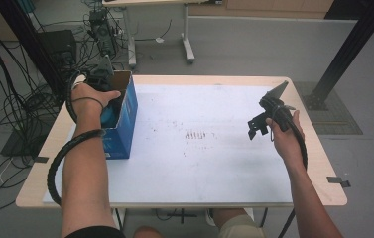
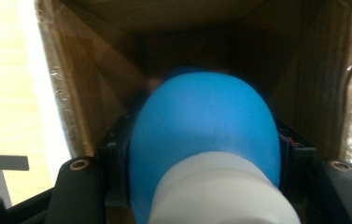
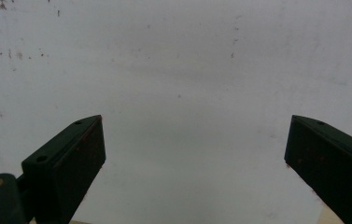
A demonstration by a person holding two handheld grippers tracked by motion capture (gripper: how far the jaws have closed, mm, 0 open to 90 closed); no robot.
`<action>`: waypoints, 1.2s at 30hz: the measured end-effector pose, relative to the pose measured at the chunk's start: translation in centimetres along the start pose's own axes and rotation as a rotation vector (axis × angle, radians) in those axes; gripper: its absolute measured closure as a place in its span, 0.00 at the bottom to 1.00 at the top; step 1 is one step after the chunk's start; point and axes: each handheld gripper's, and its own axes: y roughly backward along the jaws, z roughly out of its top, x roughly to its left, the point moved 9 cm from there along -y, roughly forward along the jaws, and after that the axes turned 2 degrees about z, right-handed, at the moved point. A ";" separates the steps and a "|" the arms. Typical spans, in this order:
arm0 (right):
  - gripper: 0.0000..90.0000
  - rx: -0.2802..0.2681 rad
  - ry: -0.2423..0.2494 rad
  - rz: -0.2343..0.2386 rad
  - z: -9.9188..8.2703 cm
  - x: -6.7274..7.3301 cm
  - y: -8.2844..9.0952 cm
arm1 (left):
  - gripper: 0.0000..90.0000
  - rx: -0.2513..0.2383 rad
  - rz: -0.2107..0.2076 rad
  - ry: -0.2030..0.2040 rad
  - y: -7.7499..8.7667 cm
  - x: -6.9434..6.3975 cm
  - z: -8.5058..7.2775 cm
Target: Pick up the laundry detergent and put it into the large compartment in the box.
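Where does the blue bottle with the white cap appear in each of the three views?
High view: the blue bottle is at the left, a sliver of blue at the open top of the blue cardboard box, under the left gripper.
Left gripper view: bottom centre, large, clamped between the jaws, white cap nearest the camera.
Right gripper view: not in it.
Shared landmark: the box's brown inside wall.

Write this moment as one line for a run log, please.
left gripper: shut on blue bottle, inside cardboard box | right gripper: open, empty, above white sheet
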 end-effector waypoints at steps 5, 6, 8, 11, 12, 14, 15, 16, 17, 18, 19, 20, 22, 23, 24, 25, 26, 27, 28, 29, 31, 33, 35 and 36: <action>0.06 -0.006 -0.001 0.000 0.0 0.0 0.1 | 0.42 -0.001 0.001 -0.006 0.0 -0.1 0.0; 0.06 -0.007 0.000 0.001 0.0 0.1 0.2 | 0.42 -0.002 0.001 -0.006 0.0 -0.1 0.0; 0.06 -0.006 -0.001 0.000 0.0 0.1 0.2 | 0.42 -0.002 0.000 -0.006 0.0 -0.1 0.0; 0.06 -0.010 0.004 0.000 -0.1 0.1 0.1 | 0.42 0.001 -0.001 0.001 0.0 0.0 0.0; 0.06 -0.008 0.002 0.000 -0.1 0.1 0.1 | 0.42 0.000 -0.003 0.004 0.0 0.1 0.0; 0.06 -0.009 0.000 -0.002 -0.1 0.1 0.1 | 0.42 -0.001 -0.003 0.005 0.0 0.1 -0.1; 0.06 -0.008 0.002 -0.002 -0.1 0.1 0.1 | 0.42 -0.001 -0.005 0.007 -0.1 0.2 -0.1; 0.06 -0.008 0.003 -0.002 -0.1 0.1 0.1 | 0.42 0.000 -0.005 0.006 0.0 0.2 -0.1; 0.06 -0.009 0.000 -0.001 -0.1 0.2 0.1 | 0.42 0.000 -0.005 0.006 0.0 0.2 -0.1; 0.06 -0.010 0.003 0.000 -0.1 0.2 0.1 | 0.42 -0.001 -0.005 0.006 -0.1 0.2 -0.1; 0.06 -0.012 0.004 -0.002 -0.1 0.2 0.1 | 0.42 -0.001 -0.005 0.007 -0.1 0.2 -0.1; 0.06 -0.011 0.005 -0.001 -0.1 0.2 0.2 | 0.42 0.000 -0.005 0.007 -0.1 0.2 -0.1; 0.06 -0.012 0.004 -0.002 -0.1 0.3 0.1 | 0.42 -0.002 -0.003 0.005 -0.1 0.1 0.0; 0.06 -0.011 0.006 -0.002 -0.1 0.3 0.1 | 0.42 -0.004 -0.003 0.005 -0.1 0.1 0.0; 0.06 -0.011 0.006 -0.002 -0.1 0.3 0.1 | 0.42 -0.004 -0.003 0.004 -0.1 0.1 0.0; 0.06 -0.009 0.005 -0.002 -0.1 0.3 0.1 | 0.42 -0.002 -0.003 0.004 -0.1 0.1 0.0; 0.06 -0.009 0.005 -0.002 0.0 0.3 0.1 | 0.42 0.000 -0.002 0.004 -0.1 0.1 0.0; 0.06 -0.009 0.006 -0.001 0.0 0.3 0.1 | 0.42 0.001 -0.001 0.003 -0.1 0.1 0.1; 0.06 -0.010 0.006 -0.001 0.0 0.3 0.1 | 0.42 0.001 -0.001 0.003 -0.1 0.0 0.1; 0.06 -0.010 0.005 -0.001 0.0 0.3 0.1 | 0.42 0.001 -0.001 0.002 -0.1 0.0 0.1; 0.06 -0.010 0.003 -0.002 0.0 0.3 0.1 | 0.42 0.002 0.001 0.001 -0.1 0.0 0.2; 0.06 -0.009 0.003 -0.003 0.0 0.2 0.1 | 0.42 0.001 0.001 0.001 -0.1 0.0 0.2; 0.06 -0.009 0.001 -0.005 0.0 0.2 0.1 | 0.42 0.001 0.001 0.001 -0.1 0.0 0.2; 0.06 -0.007 0.001 -0.005 0.0 0.1 0.1 | 0.42 0.003 0.002 0.002 -0.1 0.0 0.2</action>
